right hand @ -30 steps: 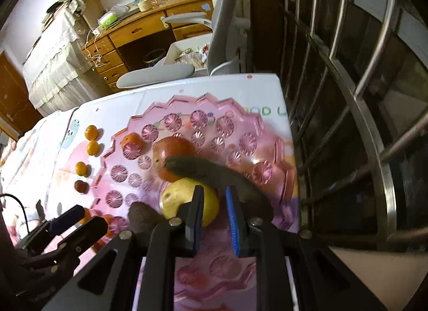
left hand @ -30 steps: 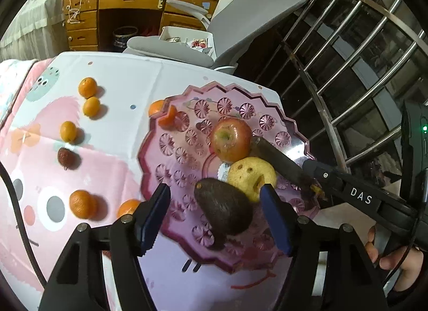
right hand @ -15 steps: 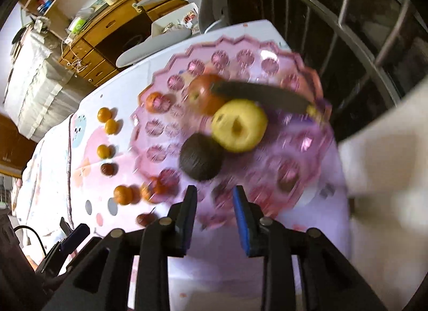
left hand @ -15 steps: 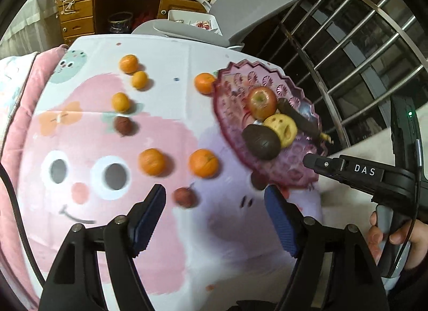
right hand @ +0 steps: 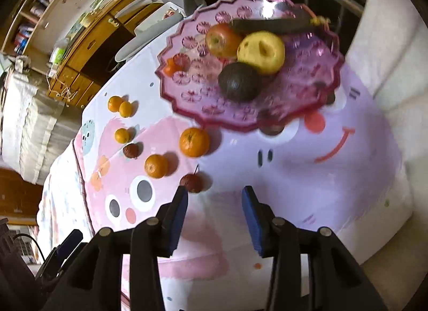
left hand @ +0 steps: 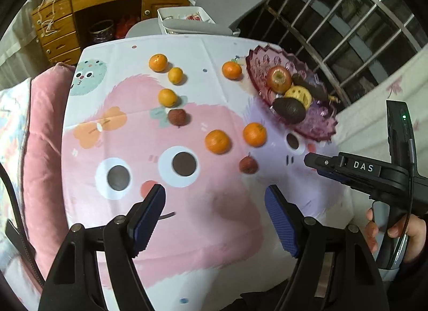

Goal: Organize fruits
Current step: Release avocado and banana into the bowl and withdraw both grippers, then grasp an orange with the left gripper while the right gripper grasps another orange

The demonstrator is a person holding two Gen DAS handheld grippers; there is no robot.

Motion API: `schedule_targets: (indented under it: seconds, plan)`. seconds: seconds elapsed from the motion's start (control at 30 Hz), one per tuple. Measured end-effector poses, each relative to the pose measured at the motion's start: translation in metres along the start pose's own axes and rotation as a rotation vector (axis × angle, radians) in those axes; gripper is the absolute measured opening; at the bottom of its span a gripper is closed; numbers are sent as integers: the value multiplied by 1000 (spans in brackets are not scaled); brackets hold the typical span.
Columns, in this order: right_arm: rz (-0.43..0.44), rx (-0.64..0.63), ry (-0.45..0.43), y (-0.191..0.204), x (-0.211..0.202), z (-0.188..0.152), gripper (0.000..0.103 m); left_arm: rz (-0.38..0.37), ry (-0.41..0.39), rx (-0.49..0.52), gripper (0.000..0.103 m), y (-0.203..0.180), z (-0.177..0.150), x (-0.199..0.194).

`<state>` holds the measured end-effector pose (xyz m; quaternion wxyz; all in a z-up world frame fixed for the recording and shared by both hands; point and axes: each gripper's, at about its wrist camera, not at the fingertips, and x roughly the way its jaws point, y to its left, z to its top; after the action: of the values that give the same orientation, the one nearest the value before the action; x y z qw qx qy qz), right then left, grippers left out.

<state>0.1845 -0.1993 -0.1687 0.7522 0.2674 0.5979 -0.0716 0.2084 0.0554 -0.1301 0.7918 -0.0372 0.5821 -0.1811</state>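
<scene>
A purple scalloped plate (left hand: 313,123) (right hand: 307,97) on the cartoon tablecloth holds a red apple (left hand: 278,79) (right hand: 222,41), a yellow fruit (left hand: 298,95) (right hand: 260,51), a dark avocado (left hand: 289,110) (right hand: 238,85) and a long dark fruit (right hand: 270,24). Several oranges, such as one orange (left hand: 217,141) (right hand: 156,166), and small dark-red fruits (left hand: 248,164) (right hand: 191,182) lie loose on the cloth. My left gripper (left hand: 214,214) is open over the cloth, nothing between its pads. My right gripper (right hand: 214,201) has its jaws opening, empty, just right of a dark-red fruit; it also shows at the left wrist view's right edge (left hand: 315,165).
A grey office chair (left hand: 214,3) and a wooden desk (left hand: 88,6) stand beyond the table's far edge. Metal bars (left hand: 347,30) run along the right. A pink cushion (left hand: 42,150) lies at the left. A hand (left hand: 396,228) grips the right tool's handle.
Both grippers pulled back from the plate toward the near side of the cloth. The right gripper went from shut to open. The left gripper widened slightly.
</scene>
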Motion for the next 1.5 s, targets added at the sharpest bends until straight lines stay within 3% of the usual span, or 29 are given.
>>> schedule_targets:
  seconds: [0.17,0.33,0.5,0.67,0.83,0.93,1.27,1.5]
  plan:
    - [7,17,-2,6,8,-21,46,0,32,32,81,5,4,4]
    - [14,-54,-39,8,10,-33,50,-9,48,52,85,0,12,12]
    - [33,-144,-127,13,13,-34,56,10,70,52,88,-5,24,26]
    - [31,-248,-193,19,26,-29,59,10,144,39,91,-9,35,49]
    - [1,-330,-244,21,43,-23,60,39,187,59,91,-11,49,80]
    - [13,-369,-257,19,57,-15,60,50,193,20,91,-5,56,98]
    - [15,-396,-277,14,89,-2,60,63,259,10,90,-2,73,158]
    - [18,-489,-297,22,103,-2,60,43,287,23,78,-4,75,181]
